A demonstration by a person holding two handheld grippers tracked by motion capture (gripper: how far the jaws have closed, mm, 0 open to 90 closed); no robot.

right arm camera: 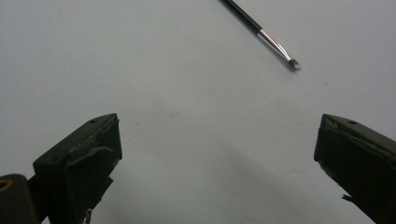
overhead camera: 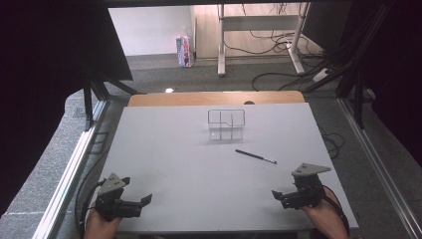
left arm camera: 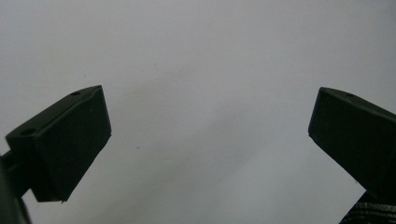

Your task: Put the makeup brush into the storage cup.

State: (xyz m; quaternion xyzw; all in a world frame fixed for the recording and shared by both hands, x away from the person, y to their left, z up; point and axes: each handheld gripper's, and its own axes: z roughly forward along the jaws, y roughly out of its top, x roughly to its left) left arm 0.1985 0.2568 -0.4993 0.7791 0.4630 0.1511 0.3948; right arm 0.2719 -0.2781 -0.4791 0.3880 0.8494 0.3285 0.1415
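Note:
A thin black brush (overhead camera: 256, 156) with a silver ferrule lies on the white table (overhead camera: 199, 164), right of centre; its tip end (right arm camera: 280, 49) appears at the top of the right gripper view. Behind it stands a clear plastic organizer (overhead camera: 226, 124) with compartments. My left gripper (overhead camera: 144, 201) rests at the table's front left, open, with bare table between its jaws (left arm camera: 208, 135). At the front right, my right gripper (overhead camera: 275, 195) is open too (right arm camera: 217, 144), a short way in front of the brush and apart from it.
The table's wooden far edge (overhead camera: 214, 98) sits behind the organizer. Metal frame rails (overhead camera: 74, 164) run along both sides. Beyond the table are floor cables (overhead camera: 278, 47), a desk frame and a small carton (overhead camera: 184, 51).

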